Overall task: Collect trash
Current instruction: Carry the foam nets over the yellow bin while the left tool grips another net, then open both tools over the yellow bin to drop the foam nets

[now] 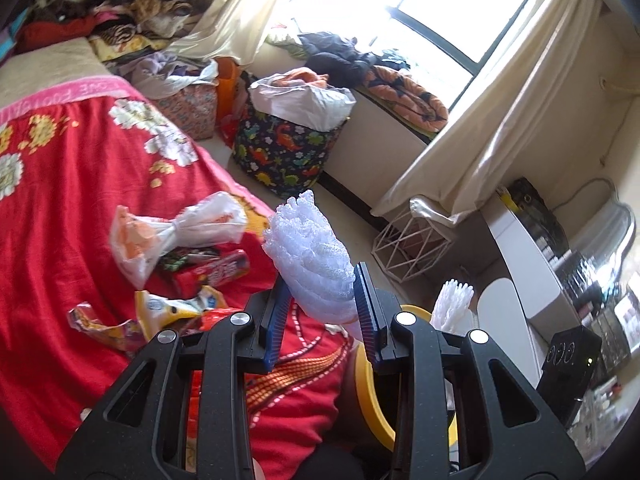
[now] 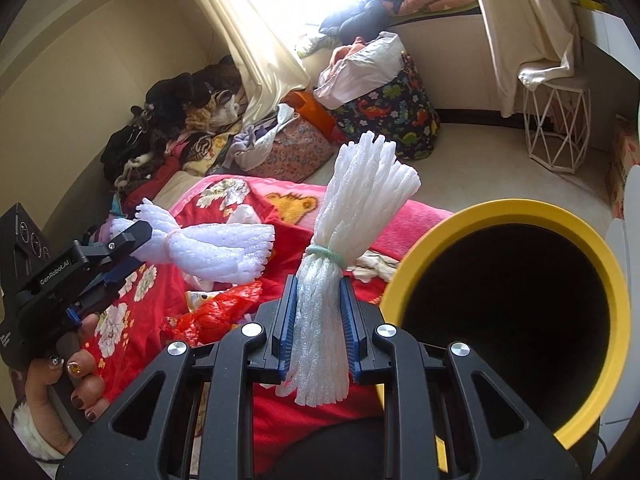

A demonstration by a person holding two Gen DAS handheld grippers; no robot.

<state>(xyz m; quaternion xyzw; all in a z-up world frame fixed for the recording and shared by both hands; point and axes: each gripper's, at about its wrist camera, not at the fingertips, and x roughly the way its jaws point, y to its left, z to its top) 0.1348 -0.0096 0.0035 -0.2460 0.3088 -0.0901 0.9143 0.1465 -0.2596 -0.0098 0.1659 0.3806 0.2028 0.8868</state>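
My left gripper is shut on a white foam net bundle, held above the red blanket. It also shows in the right wrist view with its bundle. My right gripper is shut on a second white foam net bundle tied with a green band, just left of the yellow-rimmed bin. The bin's rim shows in the left wrist view. A tied plastic bag, a red packet and crumpled wrappers lie on the blanket.
A dinosaur-print basket with a white bag stands on the floor by the window. A white wire stool stands under the curtain. Clothes are piled at the bed's far end. A white desk is at right.
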